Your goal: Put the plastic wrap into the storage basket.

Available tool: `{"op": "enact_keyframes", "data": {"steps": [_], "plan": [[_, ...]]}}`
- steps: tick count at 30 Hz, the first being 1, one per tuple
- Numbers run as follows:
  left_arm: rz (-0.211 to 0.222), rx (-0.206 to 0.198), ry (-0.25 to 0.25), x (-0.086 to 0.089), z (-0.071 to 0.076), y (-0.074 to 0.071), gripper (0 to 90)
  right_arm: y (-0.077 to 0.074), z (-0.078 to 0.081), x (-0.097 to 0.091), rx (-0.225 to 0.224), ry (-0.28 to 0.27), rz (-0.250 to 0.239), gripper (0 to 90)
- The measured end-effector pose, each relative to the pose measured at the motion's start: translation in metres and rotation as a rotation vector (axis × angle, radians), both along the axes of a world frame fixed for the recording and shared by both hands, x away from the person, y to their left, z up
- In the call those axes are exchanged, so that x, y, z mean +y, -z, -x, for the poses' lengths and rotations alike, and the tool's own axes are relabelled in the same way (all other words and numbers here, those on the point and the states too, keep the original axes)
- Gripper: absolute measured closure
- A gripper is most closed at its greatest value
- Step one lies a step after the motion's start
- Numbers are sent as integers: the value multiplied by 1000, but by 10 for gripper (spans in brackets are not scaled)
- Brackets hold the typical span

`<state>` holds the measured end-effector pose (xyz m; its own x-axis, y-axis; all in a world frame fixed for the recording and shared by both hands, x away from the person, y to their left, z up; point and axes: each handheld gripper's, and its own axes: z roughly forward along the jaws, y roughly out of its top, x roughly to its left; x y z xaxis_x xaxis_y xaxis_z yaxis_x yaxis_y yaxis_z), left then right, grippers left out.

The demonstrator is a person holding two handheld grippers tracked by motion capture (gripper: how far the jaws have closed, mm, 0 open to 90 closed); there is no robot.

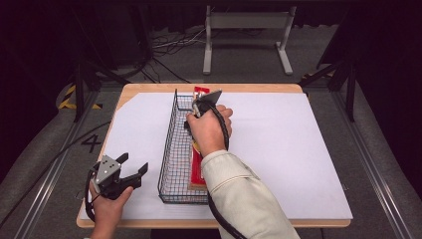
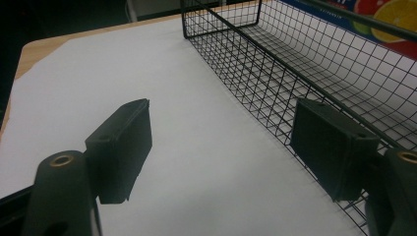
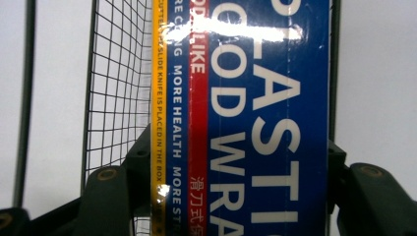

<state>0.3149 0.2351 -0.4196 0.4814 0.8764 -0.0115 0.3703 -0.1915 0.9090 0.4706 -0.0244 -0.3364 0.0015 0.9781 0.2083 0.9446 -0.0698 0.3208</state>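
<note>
The right tongs (image 3: 241, 162) straddle the plastic wrap box (image 3: 246, 98) across its width, its long axis running along the wire basket (image 1: 171, 149); the left tongs (image 1: 130, 168) gape wide, idle beside it.

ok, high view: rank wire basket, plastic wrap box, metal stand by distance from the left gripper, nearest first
1. Wire basket: just right of the left gripper, on the white sheet.
2. Plastic wrap box: along the basket's right side, with the right gripper over its far end.
3. Metal stand: on the floor beyond the table's far edge.
</note>
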Motion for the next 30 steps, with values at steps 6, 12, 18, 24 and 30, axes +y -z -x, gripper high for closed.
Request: {"op": "enact_keyframes", "data": {"steps": [6,12,18,24,30], "plan": [[1,1,1,0,-1,0,239,9,-2,5,-6,-11,5,401],[-1,2,1,0,0,0,239,18,-3,9,7,-6,16,400],[-2,1,1,-1,-1,0,239,28,-4,9,16,6,35,400],[-4,4,2,-1,-1,0,239,35,-5,10,26,6,47,398],[-12,22,-11,-1,-3,1,239,41,-5,13,30,12,54,398]]}}
